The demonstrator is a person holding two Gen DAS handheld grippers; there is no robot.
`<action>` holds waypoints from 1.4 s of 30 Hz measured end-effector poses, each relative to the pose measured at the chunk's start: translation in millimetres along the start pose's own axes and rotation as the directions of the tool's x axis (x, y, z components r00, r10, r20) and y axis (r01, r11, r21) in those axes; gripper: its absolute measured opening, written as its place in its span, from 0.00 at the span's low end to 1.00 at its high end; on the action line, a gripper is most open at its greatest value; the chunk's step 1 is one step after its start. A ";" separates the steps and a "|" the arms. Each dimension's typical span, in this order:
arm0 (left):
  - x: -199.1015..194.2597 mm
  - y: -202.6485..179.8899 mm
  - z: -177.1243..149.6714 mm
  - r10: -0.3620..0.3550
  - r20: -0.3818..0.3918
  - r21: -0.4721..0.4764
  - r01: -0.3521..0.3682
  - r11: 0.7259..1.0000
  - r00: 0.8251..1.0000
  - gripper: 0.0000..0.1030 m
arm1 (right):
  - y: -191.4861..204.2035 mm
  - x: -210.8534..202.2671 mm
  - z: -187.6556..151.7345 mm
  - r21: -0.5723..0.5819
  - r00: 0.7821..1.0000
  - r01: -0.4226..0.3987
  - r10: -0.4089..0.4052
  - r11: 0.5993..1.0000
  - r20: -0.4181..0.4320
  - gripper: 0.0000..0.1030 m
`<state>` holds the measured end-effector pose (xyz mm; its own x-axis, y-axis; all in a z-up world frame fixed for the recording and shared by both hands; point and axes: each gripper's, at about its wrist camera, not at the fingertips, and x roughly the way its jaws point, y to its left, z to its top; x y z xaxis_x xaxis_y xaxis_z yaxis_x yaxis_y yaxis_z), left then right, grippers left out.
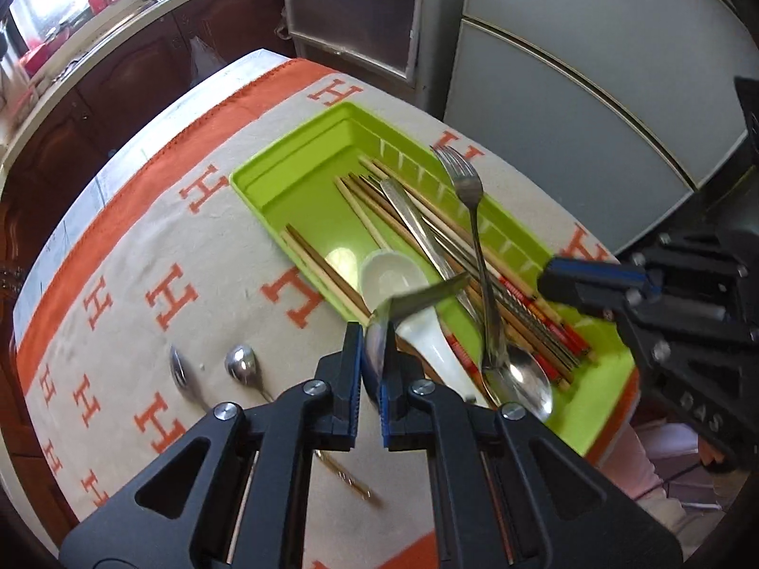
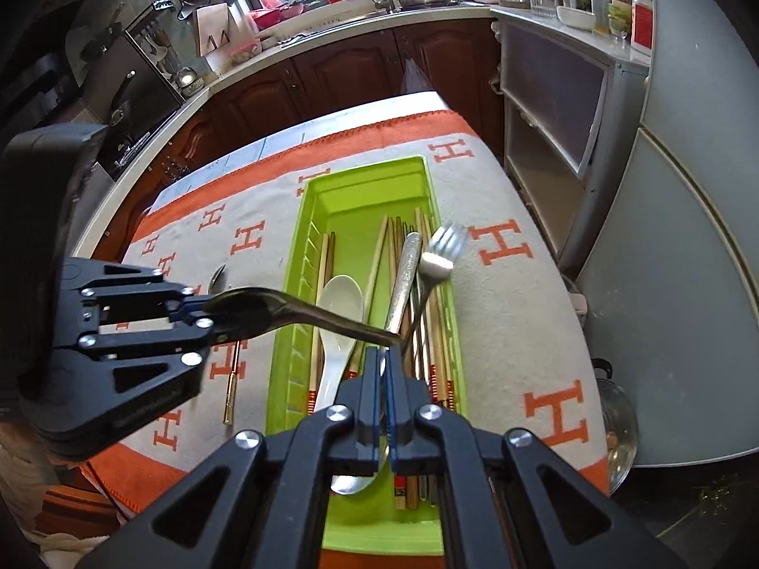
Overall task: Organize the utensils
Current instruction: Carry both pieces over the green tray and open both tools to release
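Far left on your counter [image 1: 227, 109], the cream cloth [image 1: 142, 256] with its orange border repeats one large orange letter, "H", all over; no other writing on it can be read. Two metal spoons [image 1: 239, 365] lie bowl-up on that cloth, left of your left gripper [image 1: 374, 346], and a single chopstick [image 1: 348, 476] lies on the cloth beneath it. Your left gripper's fingers [image 1: 348, 370] are pinched tight on the bowl end of a metal spoon [image 1: 422, 296], its handle jutting right over the green tray [image 1: 284, 175].

Inside the tray, left to right, lie a pair of wooden chopsticks [image 1: 322, 275], a white ceramic spoon [image 1: 403, 294], a metal handle and more chopsticks, some with red printed ends whose characters are too small to read, plus a large metal spoon [image 1: 526, 379]. A fork [image 1: 467, 194] stands tilted with its tines up over the tray's right rim.

Your right gripper [image 2: 384, 365] has its fingers [image 2: 367, 403] closed; from its own camera, whether they pinch the fork's lower stem cannot be told.
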<state>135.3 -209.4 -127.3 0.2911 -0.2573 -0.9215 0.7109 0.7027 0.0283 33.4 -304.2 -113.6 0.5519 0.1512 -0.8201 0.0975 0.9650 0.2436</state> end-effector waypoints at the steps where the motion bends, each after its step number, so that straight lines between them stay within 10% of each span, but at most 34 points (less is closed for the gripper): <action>1: 2.8 2.1 3.8 0.009 0.006 -0.015 -0.009 1.000 1.000 0.04 | -1.0 2.6 0.8 0.006 1.000 -0.004 0.004 1.000 -0.003 0.02; 17: 21.6 67.3 23.2 -0.101 0.164 -0.375 0.157 0.914 0.981 0.15 | -17.4 22.9 6.2 0.132 0.999 -0.038 0.040 0.991 -0.008 0.10; 42: -32.7 156.8 -51.0 0.040 0.158 -0.596 0.063 0.800 0.987 0.19 | 17.7 58.3 41.8 0.036 0.998 -0.060 0.060 0.998 0.014 0.13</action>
<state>204.5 -57.0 -112.5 0.4166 -0.3303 -0.8470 0.2055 0.9417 -0.2663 101.9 -287.3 -135.4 0.5682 0.2055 -0.7968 0.0935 0.9459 0.3107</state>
